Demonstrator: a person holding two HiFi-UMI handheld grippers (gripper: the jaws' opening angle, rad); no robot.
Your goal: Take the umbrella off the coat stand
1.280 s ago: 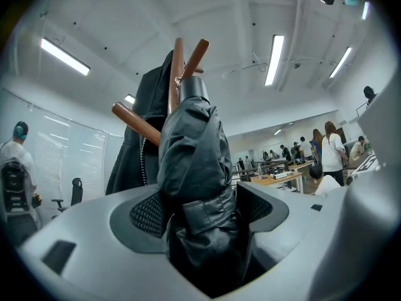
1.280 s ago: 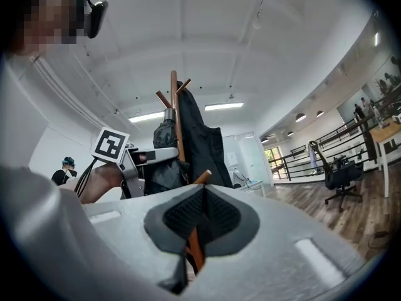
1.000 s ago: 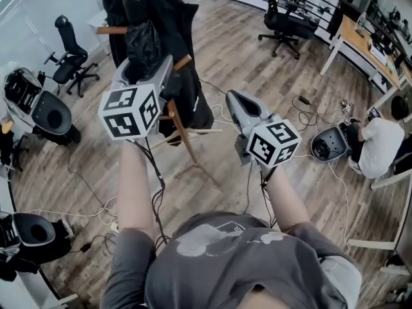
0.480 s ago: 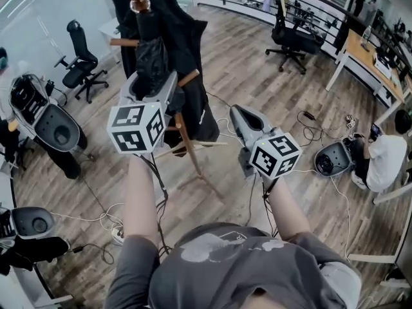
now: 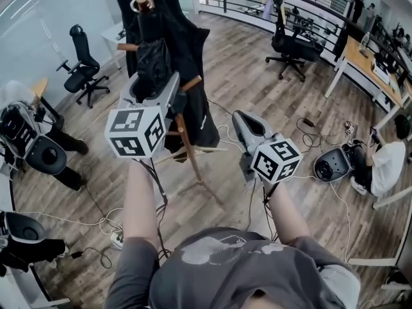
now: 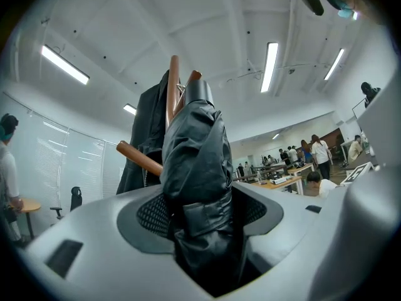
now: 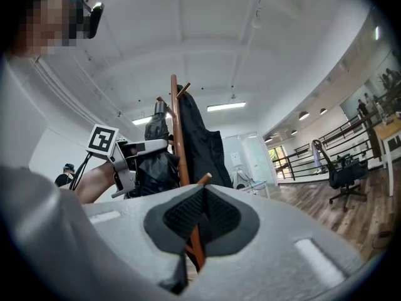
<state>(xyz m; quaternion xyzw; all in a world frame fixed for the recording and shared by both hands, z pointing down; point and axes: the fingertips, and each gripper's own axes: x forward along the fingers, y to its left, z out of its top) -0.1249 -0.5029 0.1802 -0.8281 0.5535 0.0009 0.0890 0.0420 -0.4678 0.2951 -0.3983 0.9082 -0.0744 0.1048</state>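
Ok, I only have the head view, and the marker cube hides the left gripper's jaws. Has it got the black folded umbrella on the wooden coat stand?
Observer: Yes. In the left gripper view, the left gripper has just been closing its jaws, and its pads press on both sides of the black folded umbrella, at its wrap strap.
Operator: And is the right gripper holding anything?
Observer: No. The right gripper view shows the right gripper with its jaws together and nothing between them. The wooden coat stand stands beyond them.
Operator: Is the umbrella off yet?
Observer: It stands upright, close against the stand's top. I cannot tell whether it hangs there.
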